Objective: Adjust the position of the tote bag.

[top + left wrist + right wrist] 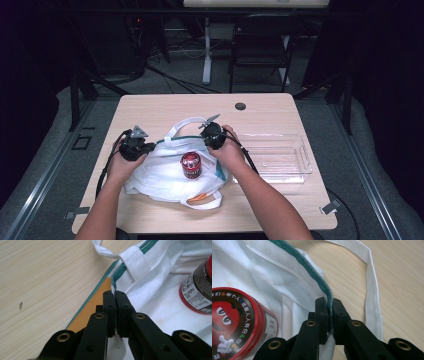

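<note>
A white cloth bag (165, 175) with a green-trimmed rim lies on the table (165, 107). A red can (191, 165) stands upright on its white fabric, between my two grippers; whether it is inside the bag I cannot tell. My left gripper (147, 147) is at the bag's left side. Its jaws (115, 293) are shut on the rim where green trim meets an orange panel (92, 307), with the can (198, 290) to the right. My right gripper (212, 141) is shut on the green rim (330, 300), with the can (234, 320) to its left.
A clear plastic tray (300, 150) stands to the right of the bag. One white handle strap (372, 290) loops onto the bare wood beyond the right gripper. Something orange (200, 197) shows at the bag's near edge. A cable hole (240, 106) is at the back.
</note>
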Demonstrator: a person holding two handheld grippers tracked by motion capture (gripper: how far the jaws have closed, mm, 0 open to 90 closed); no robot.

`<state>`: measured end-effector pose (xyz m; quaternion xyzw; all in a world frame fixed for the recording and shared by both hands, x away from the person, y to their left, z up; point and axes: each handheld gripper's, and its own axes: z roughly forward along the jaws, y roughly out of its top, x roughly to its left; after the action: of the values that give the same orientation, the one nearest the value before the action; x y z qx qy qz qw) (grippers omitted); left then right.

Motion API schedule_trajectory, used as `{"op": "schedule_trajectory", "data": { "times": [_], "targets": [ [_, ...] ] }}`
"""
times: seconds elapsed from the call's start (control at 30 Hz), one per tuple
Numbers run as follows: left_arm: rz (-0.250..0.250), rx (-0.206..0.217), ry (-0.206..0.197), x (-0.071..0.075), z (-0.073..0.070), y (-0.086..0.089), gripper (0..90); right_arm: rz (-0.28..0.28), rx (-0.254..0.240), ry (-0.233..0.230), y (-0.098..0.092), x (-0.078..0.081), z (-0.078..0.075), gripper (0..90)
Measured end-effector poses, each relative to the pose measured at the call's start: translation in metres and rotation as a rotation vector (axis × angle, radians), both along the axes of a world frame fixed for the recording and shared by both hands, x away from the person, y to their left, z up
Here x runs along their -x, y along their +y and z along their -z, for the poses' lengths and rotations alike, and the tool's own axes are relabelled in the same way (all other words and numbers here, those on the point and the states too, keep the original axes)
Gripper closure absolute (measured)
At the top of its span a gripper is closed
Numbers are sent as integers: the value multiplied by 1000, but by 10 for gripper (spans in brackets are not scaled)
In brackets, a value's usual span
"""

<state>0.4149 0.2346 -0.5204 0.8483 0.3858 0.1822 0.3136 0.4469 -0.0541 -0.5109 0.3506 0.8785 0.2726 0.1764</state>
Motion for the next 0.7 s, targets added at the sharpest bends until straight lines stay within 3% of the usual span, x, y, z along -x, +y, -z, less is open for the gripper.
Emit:
{"op": "schedule_trajectory", "data": {
  "times": [0.47, 0.7],
  "targets": [
    [2, -1, -3, 1, 0, 0, 878, 1, 16, 29, 1, -1, 4, 859],
    [3, -1, -9, 1, -2, -1, 878, 4, -4, 36, 0, -1, 2, 858]
  ]
}}
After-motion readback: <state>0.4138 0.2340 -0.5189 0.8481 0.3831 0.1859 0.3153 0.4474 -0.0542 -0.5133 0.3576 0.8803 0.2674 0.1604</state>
